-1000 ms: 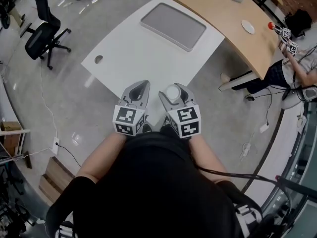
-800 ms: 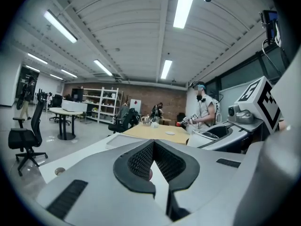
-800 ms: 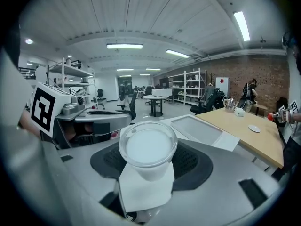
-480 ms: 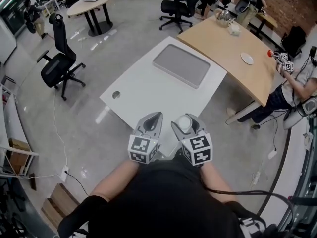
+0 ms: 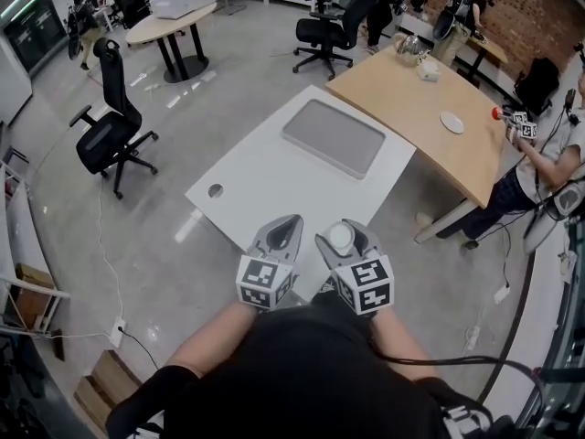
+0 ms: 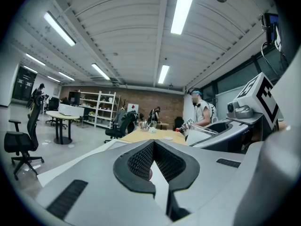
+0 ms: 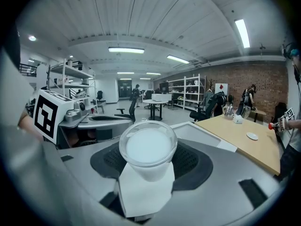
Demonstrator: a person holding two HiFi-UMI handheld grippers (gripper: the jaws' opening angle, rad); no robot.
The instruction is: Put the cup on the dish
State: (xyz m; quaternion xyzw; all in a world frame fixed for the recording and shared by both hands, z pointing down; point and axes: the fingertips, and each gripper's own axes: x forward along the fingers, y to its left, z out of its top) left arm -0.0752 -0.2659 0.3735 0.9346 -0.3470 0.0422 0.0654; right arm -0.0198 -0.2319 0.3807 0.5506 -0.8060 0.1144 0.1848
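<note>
My right gripper (image 5: pixel 342 237) is shut on a clear plastic cup (image 5: pixel 340 236) with a frosted white inside, held upright; in the right gripper view the cup (image 7: pixel 147 149) sits between the dark pads. My left gripper (image 5: pixel 281 235) hangs beside it, shut with nothing in it, its pad tips meeting in the left gripper view (image 6: pixel 154 145). Both hover close to my body at the near corner of a white table (image 5: pixel 247 186). A flat grey rectangular tray (image 5: pixel 334 137) lies at that table's far end. A small white dish (image 5: pixel 452 122) rests on the wooden table (image 5: pixel 411 90) beyond, also seen in the right gripper view (image 7: pixel 252 136).
Another person (image 5: pixel 535 176) sits at the wooden table's right end holding marker-cube grippers. A black office chair (image 5: pixel 111 131) stands on the floor to the left, another chair (image 5: pixel 324 30) behind the tables. A cable hole (image 5: pixel 216 190) marks the white table's left side.
The head view has tilted up and shows more of the room. Both grippers keep their pose close to my body, and the cup stays in the right gripper.
</note>
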